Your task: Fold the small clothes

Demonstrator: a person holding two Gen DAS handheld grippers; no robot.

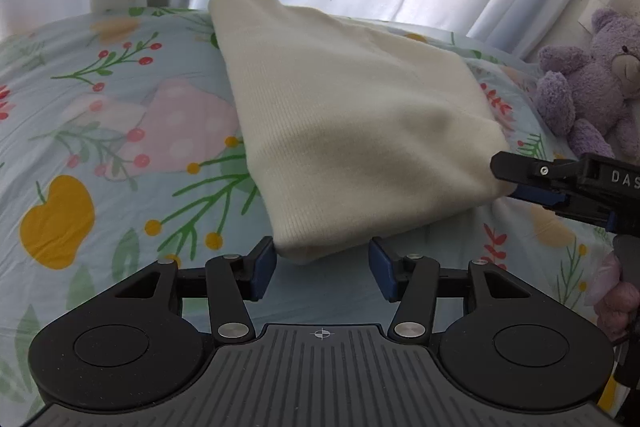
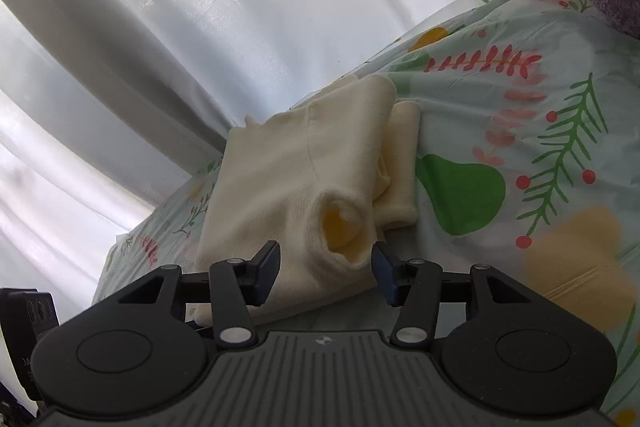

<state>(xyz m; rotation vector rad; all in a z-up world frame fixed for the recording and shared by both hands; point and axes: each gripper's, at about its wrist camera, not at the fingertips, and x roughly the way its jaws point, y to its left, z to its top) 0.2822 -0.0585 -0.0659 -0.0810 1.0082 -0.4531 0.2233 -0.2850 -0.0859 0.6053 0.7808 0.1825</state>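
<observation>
Parted jaws flank cream garment (image 1: 352, 131).

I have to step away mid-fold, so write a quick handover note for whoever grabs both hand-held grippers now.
Left hand-held gripper: open, empty, its fingers either side of the cream garment's near corner.
Right hand-held gripper: open, empty, at the garment's other near corner, by a sleeve opening.
Garment lies folded over on the floral bedsheet; purple teddy bear sits aside.
Done: at least one fold.
Left: probably grasp both corners, fold again, flatten.
</observation>
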